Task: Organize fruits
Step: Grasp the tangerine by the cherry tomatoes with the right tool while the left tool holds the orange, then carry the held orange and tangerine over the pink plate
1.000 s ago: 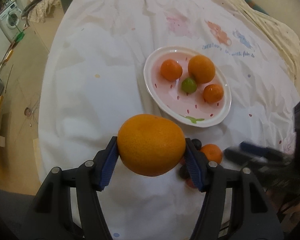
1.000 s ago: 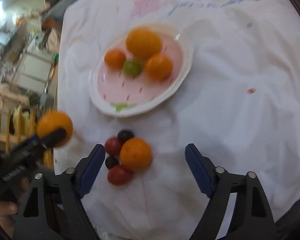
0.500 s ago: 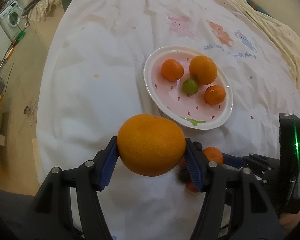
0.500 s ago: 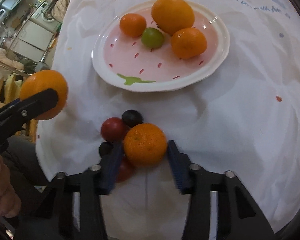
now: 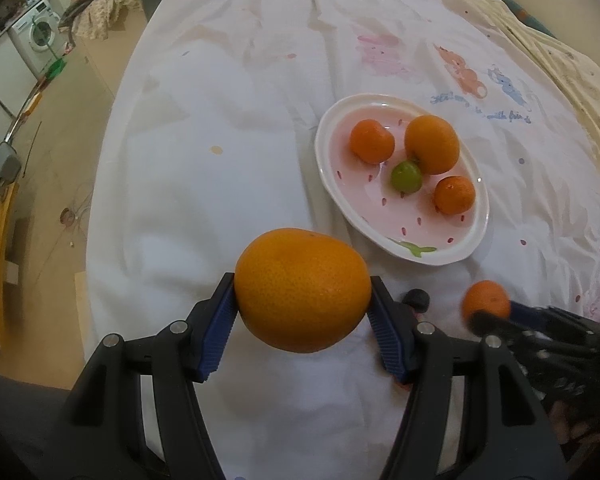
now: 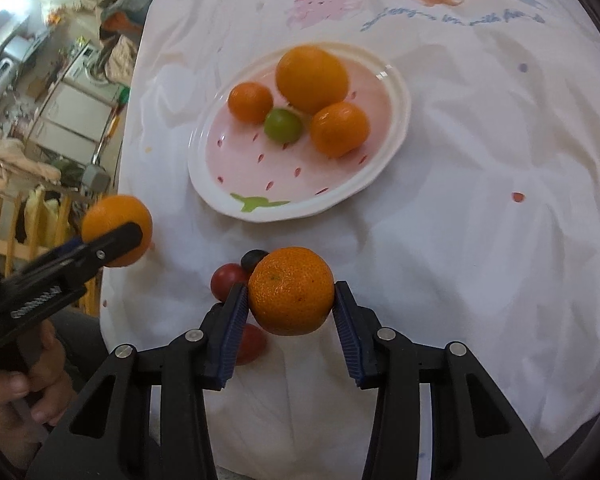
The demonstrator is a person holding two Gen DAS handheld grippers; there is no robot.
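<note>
Right wrist view: plate w/ 3 oranges + green fruit (touching); right gripper clamps mandarin, left gripper clamps big orange.

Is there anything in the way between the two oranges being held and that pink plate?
Nothing visible. Bare white cloth lies between each held orange and the plate. The plate's near half is free; its four fruits sit at the far side. The small dark fruits lie below the right gripper, off the path.
</note>
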